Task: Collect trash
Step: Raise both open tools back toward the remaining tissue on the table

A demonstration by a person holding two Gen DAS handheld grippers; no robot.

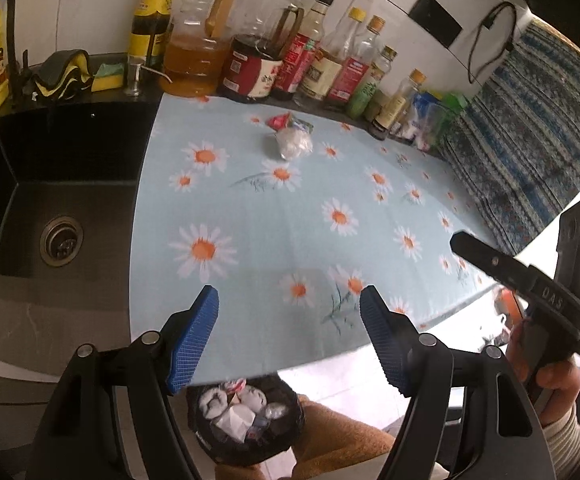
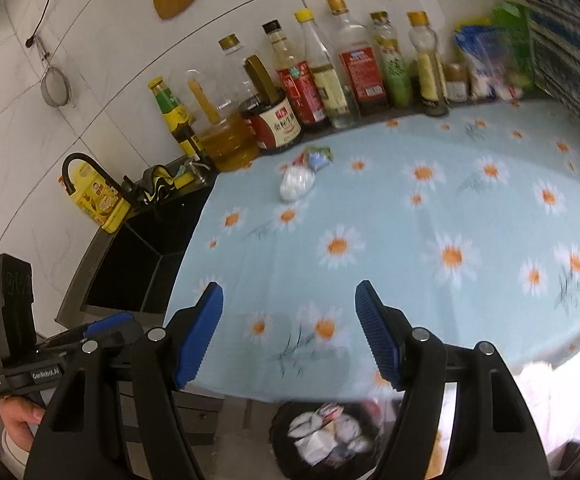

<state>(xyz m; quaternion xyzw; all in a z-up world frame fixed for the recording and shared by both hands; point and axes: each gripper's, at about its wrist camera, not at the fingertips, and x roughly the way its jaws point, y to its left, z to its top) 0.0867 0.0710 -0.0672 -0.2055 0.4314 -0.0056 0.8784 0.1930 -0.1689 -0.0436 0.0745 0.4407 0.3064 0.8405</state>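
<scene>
A crumpled white wad lies on the daisy-print cloth near the back, with a red and green wrapper just behind it. Both also show in the right wrist view, the wad and the wrapper. A black trash bin with crumpled paper stands on the floor below the counter's front edge; it also shows in the right wrist view. My left gripper is open and empty above the front edge. My right gripper is open and empty too.
A row of oil and sauce bottles lines the back wall. A black sink lies to the left with sponges behind it. A patterned blue cloth covers the right side. Snack bags stand at the back right.
</scene>
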